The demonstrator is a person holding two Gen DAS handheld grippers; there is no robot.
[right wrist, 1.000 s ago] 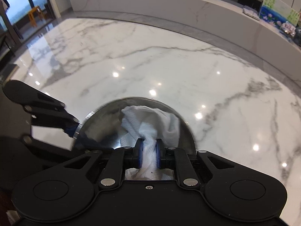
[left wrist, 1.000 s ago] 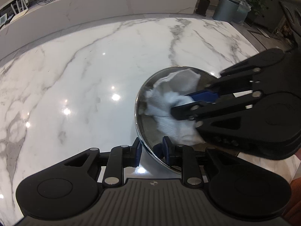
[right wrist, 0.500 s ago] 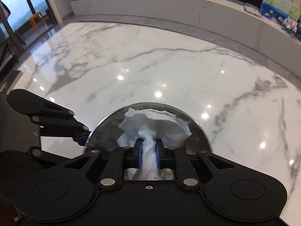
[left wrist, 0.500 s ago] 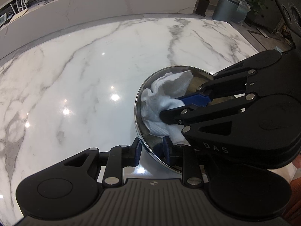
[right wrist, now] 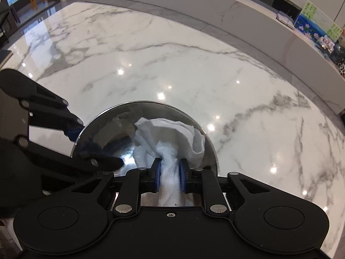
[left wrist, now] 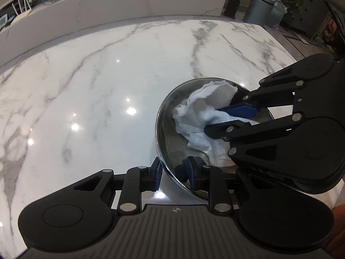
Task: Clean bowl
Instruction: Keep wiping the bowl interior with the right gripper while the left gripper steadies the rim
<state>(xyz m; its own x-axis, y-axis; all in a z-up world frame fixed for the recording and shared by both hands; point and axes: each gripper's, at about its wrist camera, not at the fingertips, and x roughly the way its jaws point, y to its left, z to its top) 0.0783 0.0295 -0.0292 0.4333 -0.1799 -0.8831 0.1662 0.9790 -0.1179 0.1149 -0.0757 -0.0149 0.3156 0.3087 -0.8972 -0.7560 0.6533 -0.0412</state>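
On the white marble table (left wrist: 103, 90), the left gripper (left wrist: 175, 173) clamps the near rim of the tilted steel bowl (left wrist: 166, 116), while the right gripper (right wrist: 169, 178) pinches a white cloth (right wrist: 172, 133) against its inside.

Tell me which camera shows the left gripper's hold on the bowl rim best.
Left wrist: left gripper pinches the bowl rim between blue pads. Right wrist view shows only its fingers side-on at the rim.
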